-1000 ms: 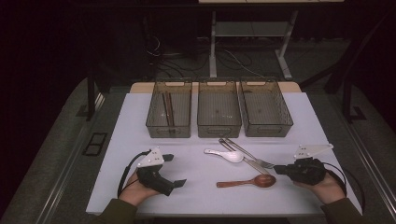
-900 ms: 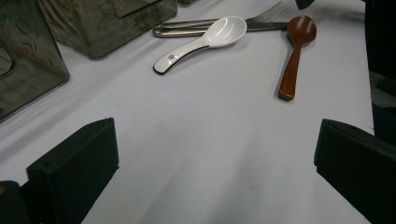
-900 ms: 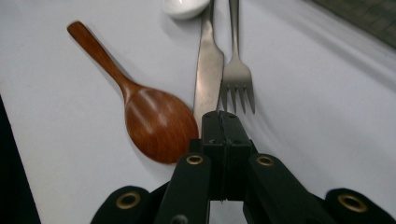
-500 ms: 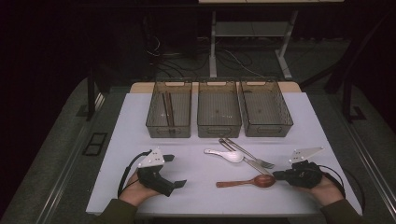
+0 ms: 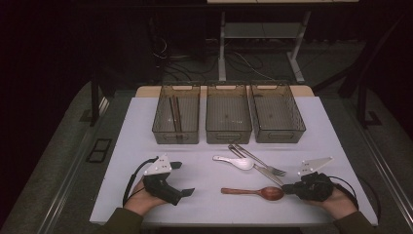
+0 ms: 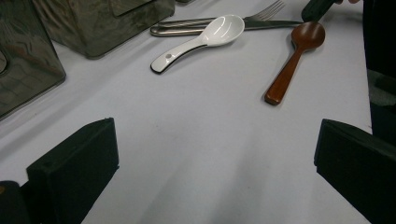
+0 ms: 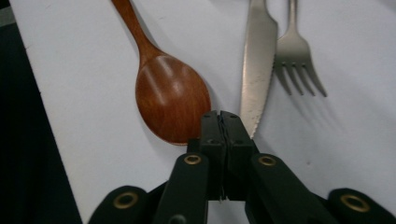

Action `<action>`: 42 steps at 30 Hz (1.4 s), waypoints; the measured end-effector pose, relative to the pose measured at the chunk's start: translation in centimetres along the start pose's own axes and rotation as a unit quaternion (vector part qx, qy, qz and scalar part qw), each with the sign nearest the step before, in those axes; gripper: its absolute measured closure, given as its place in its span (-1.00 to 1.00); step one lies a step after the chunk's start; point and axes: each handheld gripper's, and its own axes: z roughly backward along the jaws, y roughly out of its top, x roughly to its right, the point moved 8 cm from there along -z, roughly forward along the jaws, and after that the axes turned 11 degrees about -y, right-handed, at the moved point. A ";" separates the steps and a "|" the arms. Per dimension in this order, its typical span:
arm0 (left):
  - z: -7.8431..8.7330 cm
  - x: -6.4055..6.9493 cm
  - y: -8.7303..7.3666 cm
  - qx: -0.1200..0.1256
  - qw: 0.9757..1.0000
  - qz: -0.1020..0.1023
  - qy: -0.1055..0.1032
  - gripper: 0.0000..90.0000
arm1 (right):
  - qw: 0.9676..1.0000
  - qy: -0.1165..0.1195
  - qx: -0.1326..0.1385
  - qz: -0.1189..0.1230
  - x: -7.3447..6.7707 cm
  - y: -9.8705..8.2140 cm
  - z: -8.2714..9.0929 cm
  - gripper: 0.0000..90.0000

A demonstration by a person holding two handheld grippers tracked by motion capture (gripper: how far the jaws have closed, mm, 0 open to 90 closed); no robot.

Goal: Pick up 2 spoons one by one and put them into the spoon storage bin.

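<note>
**Closed tool noses up to wooden spoon as cutlery sorting stands at the pick**

At the lower right of the high view, the right tool [image 5: 288, 188] rests on the white desk [image 5: 204, 195] with its jaws pressed together and nothing between them, the tips just beside the bowl of the wooden spoon [image 5: 253, 191]. The right gripper view puts that bowl [image 7: 172, 99] left of centre, with a serrated knife [image 7: 256, 70] and a fork [image 7: 295, 51] to the right in the frame. At lower left of the high view the left tool [image 5: 179, 178] lies spread wide and empty. A white ceramic spoon [image 5: 234, 161] sits mid-frame, its bowl resting on the knife and fork.

Done well, the pick would likely start with the right jaws opening before any advance. The thin handle, pointing left in the high view, looks the surer hold than the broad, shallow bowl. Three clear bins [image 5: 228, 119] wait in the upper middle, and the left one already holds brown sticks [image 5: 175, 114].
</note>
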 end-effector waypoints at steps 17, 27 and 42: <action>-0.1 0.0 -0.2 0.000 1.000 0.006 -0.002 -1.00 | 0.999 0.018 0.037 -0.006 -1.3 1.5 -0.2 0.33; 0.0 -0.1 -0.2 0.001 1.000 0.009 0.000 -1.00 | 0.999 0.013 0.029 0.006 -1.8 1.6 -1.2 0.12; 0.0 -0.1 -0.2 0.000 1.000 0.008 0.000 -1.00 | 0.999 0.025 0.008 0.019 -2.2 1.2 -1.7 0.09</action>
